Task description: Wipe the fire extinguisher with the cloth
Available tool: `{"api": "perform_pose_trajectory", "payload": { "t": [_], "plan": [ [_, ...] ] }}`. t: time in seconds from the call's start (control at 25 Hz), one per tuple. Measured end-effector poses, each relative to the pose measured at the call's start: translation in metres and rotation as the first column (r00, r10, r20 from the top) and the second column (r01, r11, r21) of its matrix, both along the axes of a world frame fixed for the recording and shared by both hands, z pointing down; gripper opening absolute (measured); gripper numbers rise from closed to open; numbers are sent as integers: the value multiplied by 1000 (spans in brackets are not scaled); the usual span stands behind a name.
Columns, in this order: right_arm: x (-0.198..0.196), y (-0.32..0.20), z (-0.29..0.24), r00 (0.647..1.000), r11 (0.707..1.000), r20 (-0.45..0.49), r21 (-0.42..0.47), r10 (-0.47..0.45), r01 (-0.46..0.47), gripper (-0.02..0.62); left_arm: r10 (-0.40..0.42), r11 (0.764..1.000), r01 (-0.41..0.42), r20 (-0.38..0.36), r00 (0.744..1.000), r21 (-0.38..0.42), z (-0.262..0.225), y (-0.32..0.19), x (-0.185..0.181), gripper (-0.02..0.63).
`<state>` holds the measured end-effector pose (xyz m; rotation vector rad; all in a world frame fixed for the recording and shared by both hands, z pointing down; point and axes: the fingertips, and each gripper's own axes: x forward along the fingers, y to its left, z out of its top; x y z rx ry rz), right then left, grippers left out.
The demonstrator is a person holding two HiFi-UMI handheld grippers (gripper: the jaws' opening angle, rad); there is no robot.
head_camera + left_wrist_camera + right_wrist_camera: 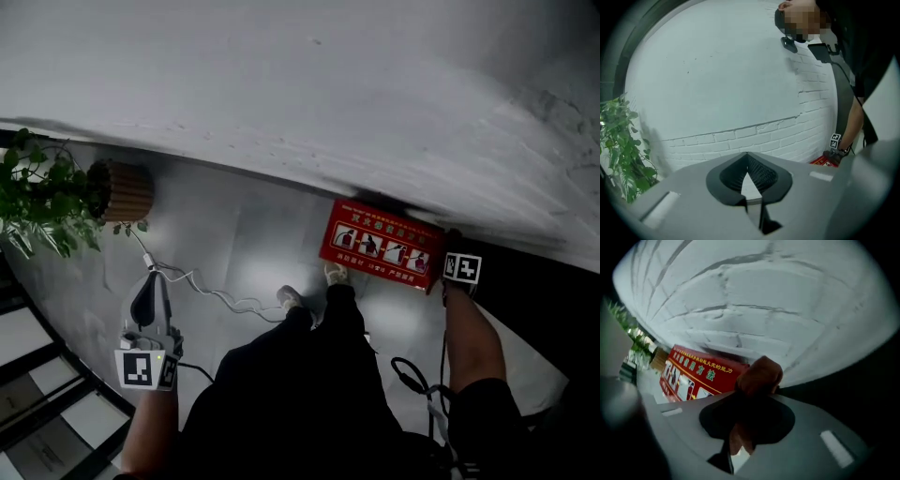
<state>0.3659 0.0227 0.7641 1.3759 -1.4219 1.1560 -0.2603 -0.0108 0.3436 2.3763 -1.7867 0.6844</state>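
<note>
**Cloth in the right jaws, beside the red extinguisher box**

The cloth [759, 375], a rust-brown bunch, is pinched in the right gripper [750, 404]. Its jaws are closed narrowly on it, and a wad stands out past their tips. That gripper points steeply down next to the right end of the red fire extinguisher box [380, 246]. The box stands on the grey floor [234, 244] against the white brick wall [300, 84]. Its front carries pictograms and yellow lettering; what it holds cannot be seen, and no extinguisher shows.

Well to the left, a leafy plant [37, 192] grows from a ribbed brown pot [122, 190]. A white cable [211, 292] trails over the floor from near the pot toward the person's shoes [336, 274], which stand just in front of the box.

The left gripper [147, 286] is held well apart from the box, near the plant. Its jaws meet at the tips with nothing between them.
</note>
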Motion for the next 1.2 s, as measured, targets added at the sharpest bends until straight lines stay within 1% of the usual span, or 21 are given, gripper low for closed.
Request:
{"api": "perform_pose_trajectory", "payload": {
  "t": [0.04, 0.08, 0.12, 0.16, 0.2, 0.24, 0.28, 0.32, 0.36, 0.4, 0.44, 0.52, 0.56, 0.6, 0.64, 0.76, 0.8, 0.92, 1.04, 1.16, 1.2],
  "plan": [
    [-4, -5, -6, 1000, 999, -3, 36, 19, -18, 72, -6, 1000, 6, 2, 1000, 5, 0, 1, -3, -2],
    [-20, -17, -13, 1000, 996, -3, 89, -23, 23, 72, -22, 1000, 22, 0, 1000, 13, -2, 1, -7, -2],
    [-50, -32, -20, 994, 983, 5, 146, -114, 112, 72, -43, 999, 43, -7, 999, 22, -4, 2, -12, -2],
    [-90, -45, -26, 974, 956, 27, 198, -227, 217, 72, -64, 997, 65, -14, 998, 29, -6, 4, -16, -2],
    [-136, -56, -30, 941, 920, 64, 240, -332, 308, 72, -81, 996, 81, -13, 997, 33, -7, 8, -22, -2],
    [-182, -65, -33, 905, 889, 116, 273, -410, 368, 72, -94, 995, 94, 0, 996, 33, -7, 14, -29, -2],
    [-225, -72, -34, 873, 871, 177, 296, -454, 393, 72, -105, 994, 105, 17, 994, 32, -8, 20, -37, -2],
    [-264, -79, -33, 847, 865, 241, 310, -473, 395, 72, -119, 993, 118, 31, 992, 30, -10, 26, -45, -2],
    [-298, -87, -30, 825, 864, 294, 314, -483, 394, 72, -136, 990, 135, 40, 990, 30, -14, 32, -52, -2],
    [-327, -95, -25, 803, 859, 327, 309, -499, 408, 72, -156, 987, 154, 42, 987, 33, -19, 38, -59, -2],
    [-351, -101, -17, 782, 850, 340, 291, -522, 440, 72, -179, 983, 177, 41, 983, 38, -25, 44, -66, -2],
    [-379, -106, 4, 756, 823, 325, 214, -568, 526, 72, -237, 971, 234, 64, 969, 44, -33, 61, -86, -2],
    [-383, -105, 15, 753, 814, 312, 169, -579, 555, 72, -267, 964, 264, 82, 960, 42, -35, 71, -97, -2],
    [-383, -103, 22, 754, 810, 305, 137, -582, 570, 72, -291, 957, 289, 94, 952, 41, -37, 79, -104, -2],
    [-381, -100, 26, 753, 807, 302, 124, -585, 577, 72, -307, 952, 304, 96, 947, 43, -39, 85, -107, -2],
    [-365, -89, 23, 732, 786, 298, 133, -613, 604, 71, -313, 950, 312, 96, 945, 30, -36, 96, -104, -2],
    [-353, -86, 21, 741, 794, 296, 130, -603, 594, 71, -305, 952, 305, 92, 948, 23, -33, 95, -100, -2],
    [-298, -71, 17, 811, 861, 293, 112, -506, 496, 69, -265, 964, 264, 51, 963, 21, -24, 76, -87, -2],
    [-225, -46, 13, 876, 915, 265, 91, -403, 393, 67, -183, 982, 183, -4, 983, 44, -20, 47, -62, -2],
    [-145, -16, 11, 940, 967, 227, 54, -256, 250, 67, -104, 993, 106, -39, 994, 43, -15, 19, -33, -2],
    [-120, -5, 10, 956, 979, 211, 40, -203, 199, 67, -75, 996, 77, -37, 996, 40, -13, 12, -24, -2]
  ]
}}
